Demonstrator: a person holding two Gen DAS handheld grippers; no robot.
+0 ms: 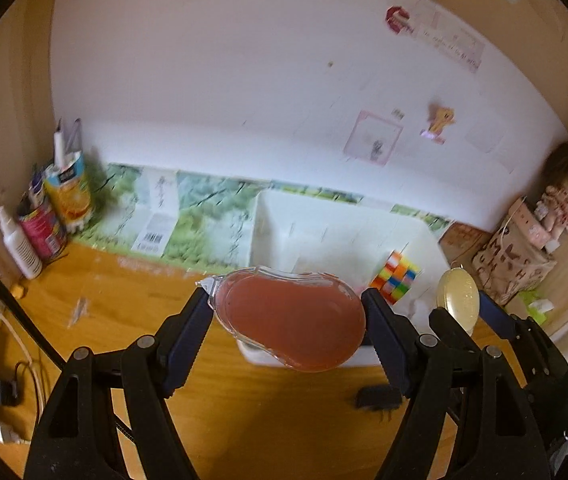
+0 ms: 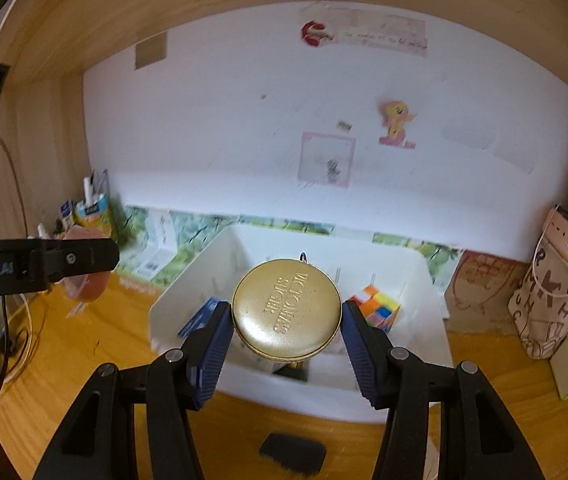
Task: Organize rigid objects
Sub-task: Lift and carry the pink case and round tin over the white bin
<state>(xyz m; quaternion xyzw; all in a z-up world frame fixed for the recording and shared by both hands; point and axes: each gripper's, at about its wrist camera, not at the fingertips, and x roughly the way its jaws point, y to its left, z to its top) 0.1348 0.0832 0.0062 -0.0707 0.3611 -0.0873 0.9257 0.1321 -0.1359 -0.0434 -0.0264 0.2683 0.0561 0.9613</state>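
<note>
both grippers loaded, held above the white bin

left wrist view: left gripper [image 1: 286, 314] pinching a clear-cased pink bean-shaped item [image 1: 290, 320] between its pads, white bin [image 1: 268, 216] just ahead with a colour cube [image 1: 396, 282] in it; right gripper [image 1: 458, 314] beside it to the right. right wrist view: right gripper [image 2: 286, 316] clamped on a round gold tin [image 2: 286, 308], bin [image 2: 188, 296] below and ahead, cube [image 2: 376, 306] ahead-right inside it, small black object [image 2: 293, 458] on the desk underneath.
</note>
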